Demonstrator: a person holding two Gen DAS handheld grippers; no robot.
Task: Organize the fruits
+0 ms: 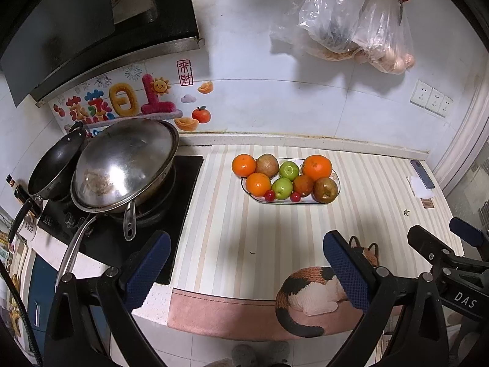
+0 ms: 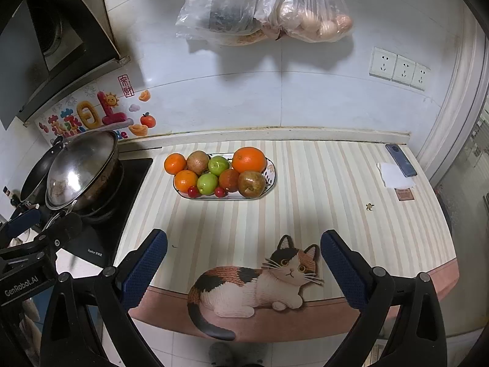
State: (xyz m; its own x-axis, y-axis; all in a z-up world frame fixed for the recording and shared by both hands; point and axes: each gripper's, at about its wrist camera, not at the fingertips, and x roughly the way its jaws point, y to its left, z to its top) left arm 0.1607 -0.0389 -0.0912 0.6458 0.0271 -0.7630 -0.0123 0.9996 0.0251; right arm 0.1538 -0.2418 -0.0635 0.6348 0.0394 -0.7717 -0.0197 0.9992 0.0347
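Note:
An oval white plate (image 1: 335, 177) (image 2: 270, 168) sits at the back of the striped mat, piled with fruit: oranges (image 1: 317, 167) (image 2: 248, 159), two green apples (image 1: 282, 188) (image 2: 207, 183), brown fruits (image 1: 326, 190) (image 2: 251, 183) and small red cherries (image 1: 269, 195) (image 2: 192, 191). One orange (image 1: 243, 165) (image 2: 175, 163) sits at the plate's far left edge. My left gripper (image 1: 246, 269) is open and empty, held back over the mat's front edge. My right gripper (image 2: 243, 270) is open and empty above the cat picture (image 2: 259, 281).
A hob with a lidded wok (image 1: 125, 165) (image 2: 81, 169) and a black pan (image 1: 56, 168) stands left. A phone (image 1: 422, 173) (image 2: 401, 159) and paper lie far right. Plastic bags (image 1: 351, 21) (image 2: 266, 6) hang on the wall above.

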